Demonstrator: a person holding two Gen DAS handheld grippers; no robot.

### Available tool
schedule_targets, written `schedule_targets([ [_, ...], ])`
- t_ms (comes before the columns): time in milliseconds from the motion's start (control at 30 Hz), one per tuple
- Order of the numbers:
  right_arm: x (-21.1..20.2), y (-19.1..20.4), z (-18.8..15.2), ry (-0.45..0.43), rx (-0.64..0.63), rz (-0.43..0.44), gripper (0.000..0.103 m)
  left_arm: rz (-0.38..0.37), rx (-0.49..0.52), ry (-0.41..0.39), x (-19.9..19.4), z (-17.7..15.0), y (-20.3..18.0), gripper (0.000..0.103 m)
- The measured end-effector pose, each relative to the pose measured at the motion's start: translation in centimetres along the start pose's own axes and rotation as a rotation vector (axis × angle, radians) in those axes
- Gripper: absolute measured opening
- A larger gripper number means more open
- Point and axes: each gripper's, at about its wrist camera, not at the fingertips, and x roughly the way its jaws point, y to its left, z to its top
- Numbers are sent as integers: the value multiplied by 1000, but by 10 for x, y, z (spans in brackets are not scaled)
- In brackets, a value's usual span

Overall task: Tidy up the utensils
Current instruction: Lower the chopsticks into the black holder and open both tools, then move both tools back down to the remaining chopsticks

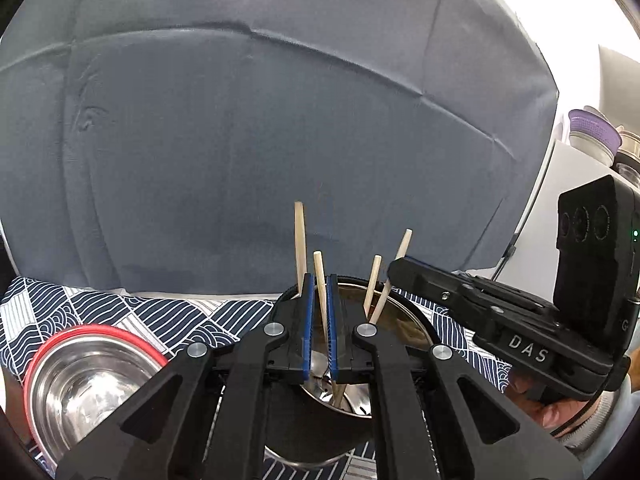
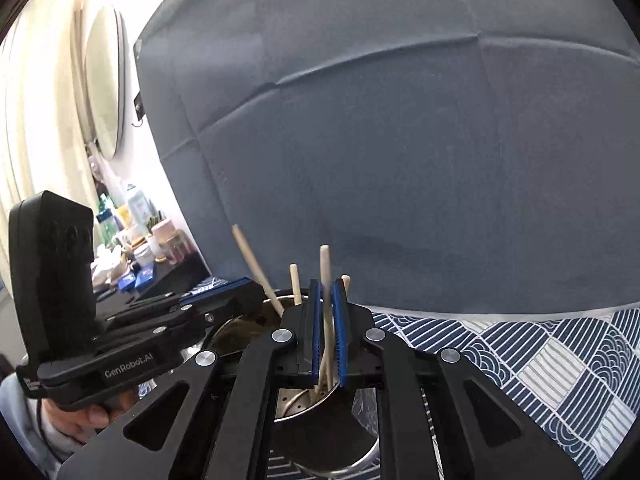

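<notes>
Left gripper [image 1: 319,322] nearly closed around pale wooden chopstick [image 1: 320,280]; right gripper [image 2: 327,330] likewise around second chopstick [image 2: 326,280]. Both chopsticks stand in perforated steel utensil holder [image 2: 296,404] on patterned-cloth worktop [image 2: 540,360]. Likely placing step; next, widen jaws, lift clear.

My table wears a navy wave-patterned cloth [image 2: 560,360], and on it stand a red-rimmed steel bowl [image 1: 86,376] and a steel utensil holder [image 1: 404,320].
</notes>
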Motion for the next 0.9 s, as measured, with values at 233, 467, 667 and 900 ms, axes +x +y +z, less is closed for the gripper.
schedule_targets([
  [233, -22, 6, 20, -7, -20, -24, 9, 44, -18, -10, -28, 18, 1, 38],
  [467, -51, 17, 43, -33, -53, -85, 40, 123, -32, -14, -61, 38, 1, 81],
  [667, -69, 20, 48, -16, -59, -104, 72, 153, -50, 60, -72, 35, 3, 93],
  [900, -80, 13, 22, 54, -32, -140, 87, 204, -78, 154, -83, -1, 3, 97],
])
